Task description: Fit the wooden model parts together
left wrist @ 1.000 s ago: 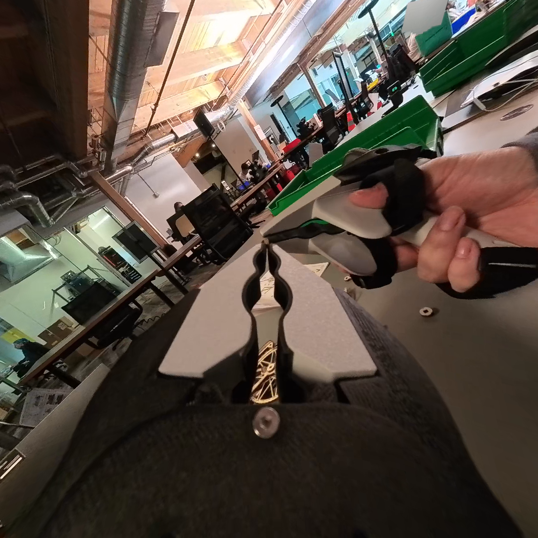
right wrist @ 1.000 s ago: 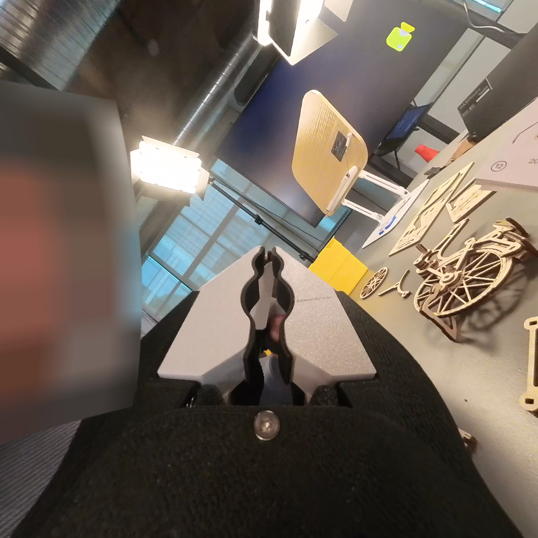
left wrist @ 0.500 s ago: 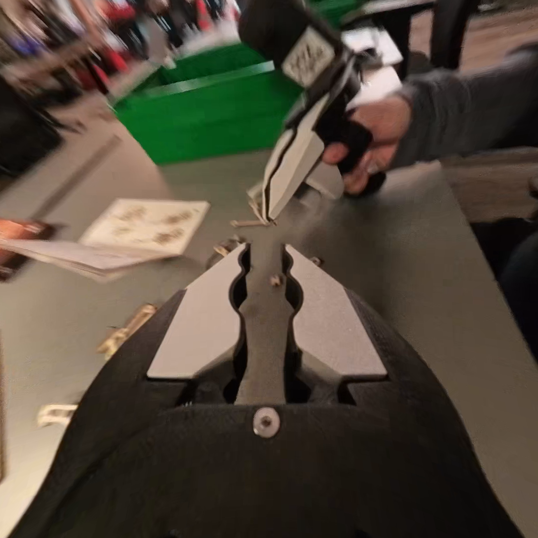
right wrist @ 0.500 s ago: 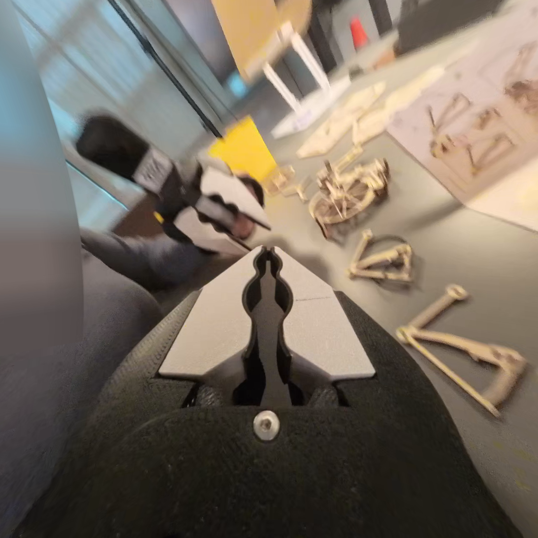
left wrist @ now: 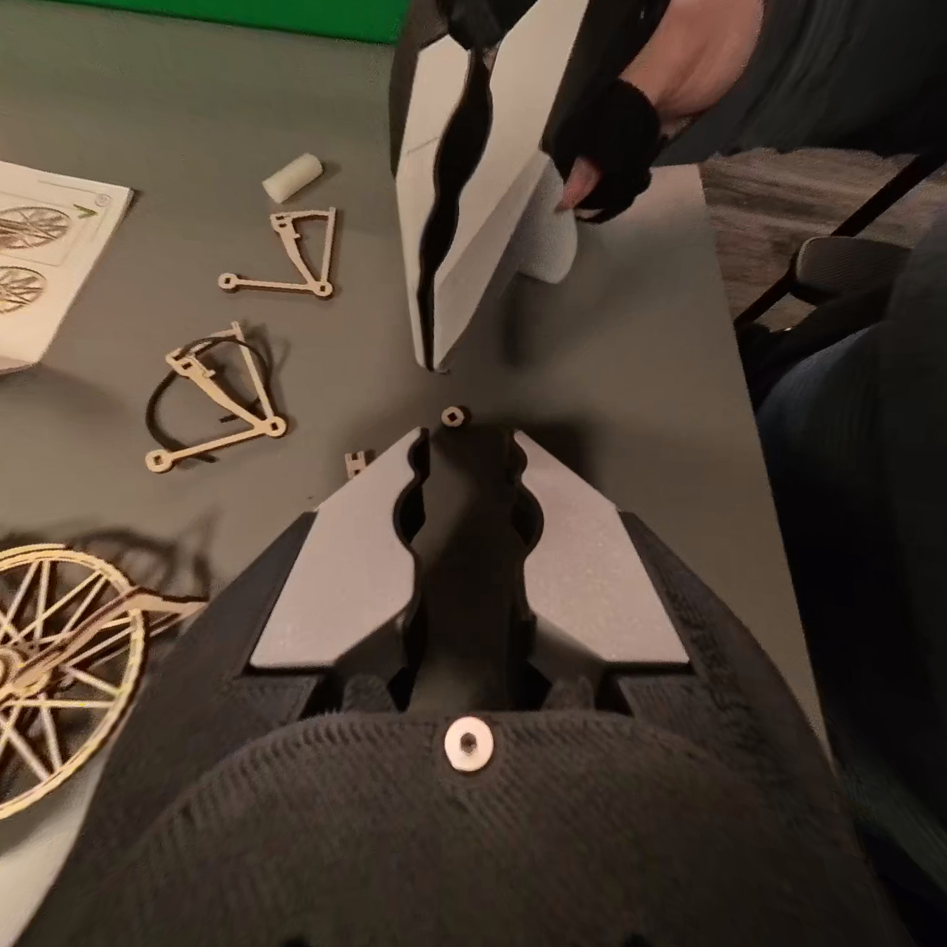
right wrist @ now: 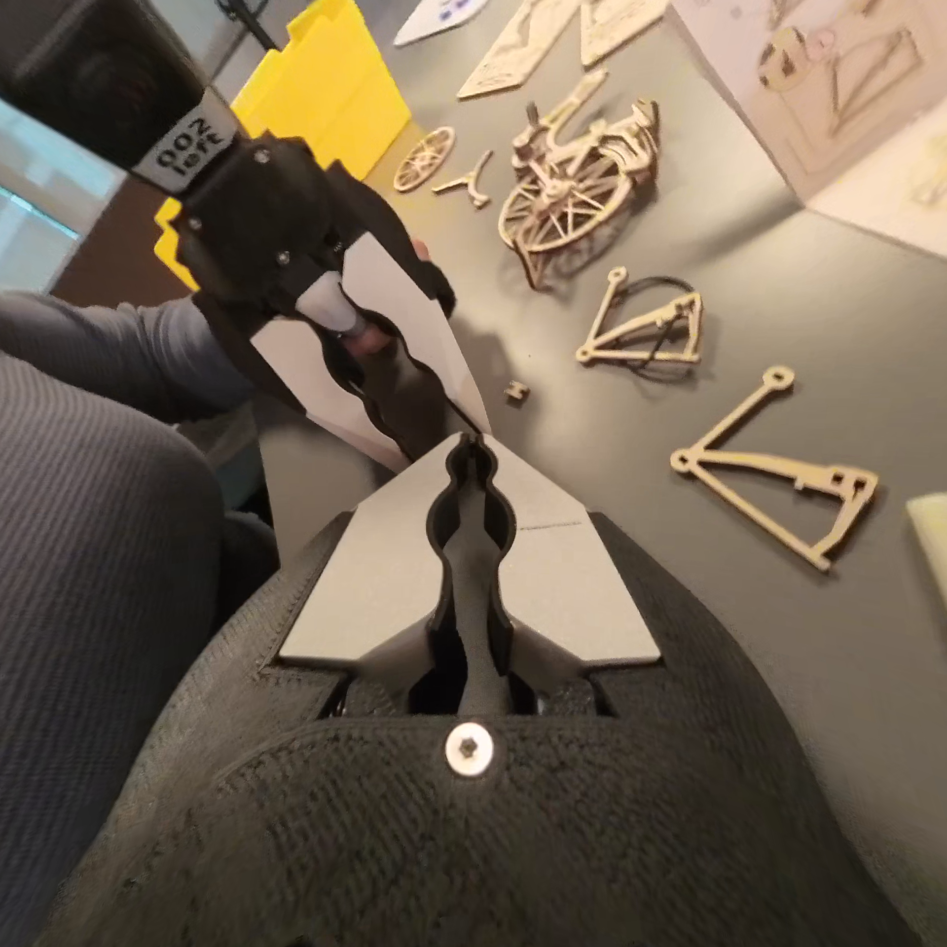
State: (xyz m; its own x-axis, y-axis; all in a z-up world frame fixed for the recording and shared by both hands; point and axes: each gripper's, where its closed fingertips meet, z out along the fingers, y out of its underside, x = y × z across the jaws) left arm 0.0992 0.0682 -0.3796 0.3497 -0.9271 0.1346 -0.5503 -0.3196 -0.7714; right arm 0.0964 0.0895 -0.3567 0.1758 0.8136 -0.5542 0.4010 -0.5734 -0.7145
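Note:
My left gripper (left wrist: 469, 435) is open and empty, low over the grey table. A small round wooden washer (left wrist: 455, 415) lies on the table just ahead of its fingertips. My right gripper (left wrist: 433, 366) points down from the far side, shut, with its tip just beyond the washer; I see nothing between its jaws. In the right wrist view my right gripper (right wrist: 469, 438) is shut and hides the washer, and the left gripper's spread fingers (right wrist: 430, 348) sit right in front of it. A part-built wooden bicycle (right wrist: 574, 189) stands farther off.
Two triangular wooden frames lie to the left, one bare (left wrist: 287, 256) and one with a black band (left wrist: 220, 405). Also here are a tiny notched piece (left wrist: 357, 461), a white cylinder (left wrist: 292, 174), a spoked wheel (left wrist: 51, 666), a booklet (left wrist: 46, 256), a yellow bin (right wrist: 317, 102) and wooden sheets (right wrist: 538, 46). The table edge (left wrist: 727, 307) runs on the right. Left and right tips are no more than a few centimetres apart. From either gripper's tips it is about 15 cm to the part-built wooden bicycle (right wrist: 574, 189).
Both grippers have swung down from facing the room to facing the table and have come tip to tip. My left gripper has opened. My right gripper has stayed shut.

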